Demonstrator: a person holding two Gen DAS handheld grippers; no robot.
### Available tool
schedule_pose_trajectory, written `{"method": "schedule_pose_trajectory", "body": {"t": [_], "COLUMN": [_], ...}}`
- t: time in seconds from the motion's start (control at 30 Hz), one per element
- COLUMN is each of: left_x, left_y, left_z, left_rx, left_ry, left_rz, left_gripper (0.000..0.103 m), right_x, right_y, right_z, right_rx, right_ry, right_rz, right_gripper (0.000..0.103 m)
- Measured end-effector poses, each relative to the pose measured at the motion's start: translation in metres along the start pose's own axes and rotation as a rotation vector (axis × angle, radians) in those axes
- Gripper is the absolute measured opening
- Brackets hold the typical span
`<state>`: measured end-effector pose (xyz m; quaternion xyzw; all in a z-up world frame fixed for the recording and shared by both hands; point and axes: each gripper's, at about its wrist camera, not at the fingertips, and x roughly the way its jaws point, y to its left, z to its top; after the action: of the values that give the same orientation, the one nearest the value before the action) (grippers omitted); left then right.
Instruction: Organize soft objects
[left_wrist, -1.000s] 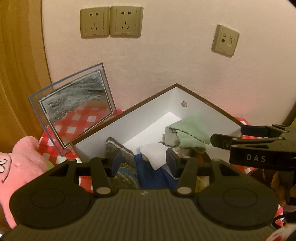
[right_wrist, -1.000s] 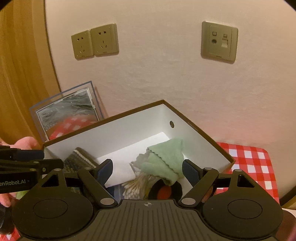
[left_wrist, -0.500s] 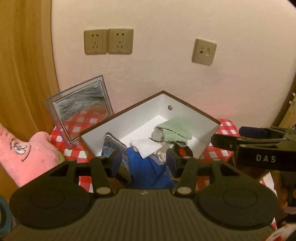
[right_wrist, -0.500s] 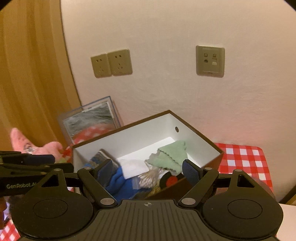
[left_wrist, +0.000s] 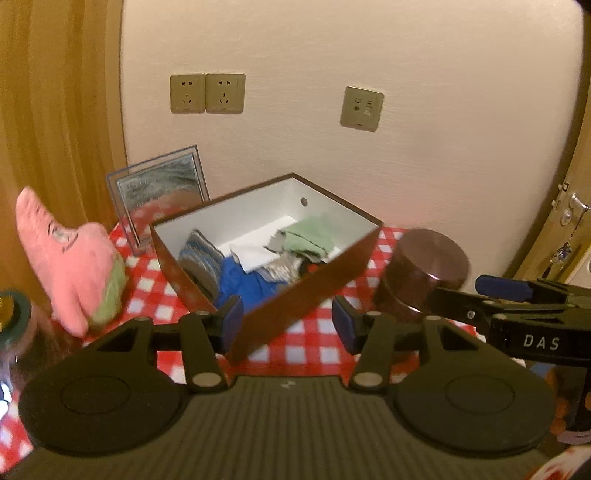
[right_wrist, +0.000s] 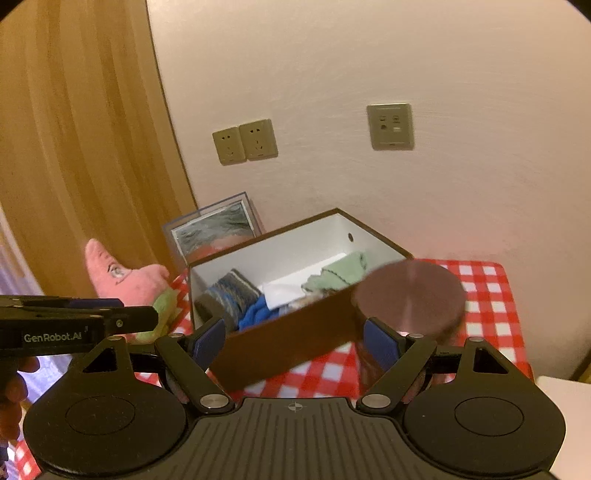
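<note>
Plushie is the one soft thing not yet in the box, far as I can tell. Left gripper has its jaws spread and nothing between them, and it hangs over the checked cloth facing the box's near corner. Right gripper is spread and empty too, pointed at the box's front wall with a round tin just ahead on its right. Pink star toy sits left of the box, near it, leaning with its point up and away toward the wood panel. It's off to the left of both grippers, and the left one is clearly nearer, so I'd guess that hand swings left and grabs across the body.
</note>
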<state>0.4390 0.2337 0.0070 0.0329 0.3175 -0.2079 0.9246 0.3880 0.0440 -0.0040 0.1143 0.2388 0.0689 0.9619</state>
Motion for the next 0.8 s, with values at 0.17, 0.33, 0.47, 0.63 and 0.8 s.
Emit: {"method": "schedule_pose_trajectory", "body": {"t": [0.17,0.33,0.47,0.63,0.8], "left_x": [-0.032,-0.066,-0.093,-0.124,-0.148], "left_y": [-0.041,-0.088,-0.120,-0.154,-0.178], "left_z": [-0.029,-0.062,-0.088,-0.114,-0.134], "left_rx": [-0.035,-0.075,-0.120,-0.159,-0.159], "left_ry": [-0.004,-0.010,-0.031,-0.015,0.007], "left_rz": [0.049,0.117,0.168,0.212,0.236], "left_gripper": [0.050,0.050,0.050,0.050,0.050], "right_x": [-0.044,-0.084,-0.113,-0.147,-0.178], "right_y": [-0.024,-0.049,-0.070,-0.087,-0.094], "right_z": [-0.017,-0.035,-0.049,-0.064,-0.074], "right_rx": [0.018,-0.002,-0.022,-0.055,-0.066], "right_ry": [0.013,0.041,0.072,0.113,0.125], "right_rz": [0.032,0.083,0.132,0.163,0.179], "right_gripper": [0.082,0.082,0.082,0.082,0.082]}}
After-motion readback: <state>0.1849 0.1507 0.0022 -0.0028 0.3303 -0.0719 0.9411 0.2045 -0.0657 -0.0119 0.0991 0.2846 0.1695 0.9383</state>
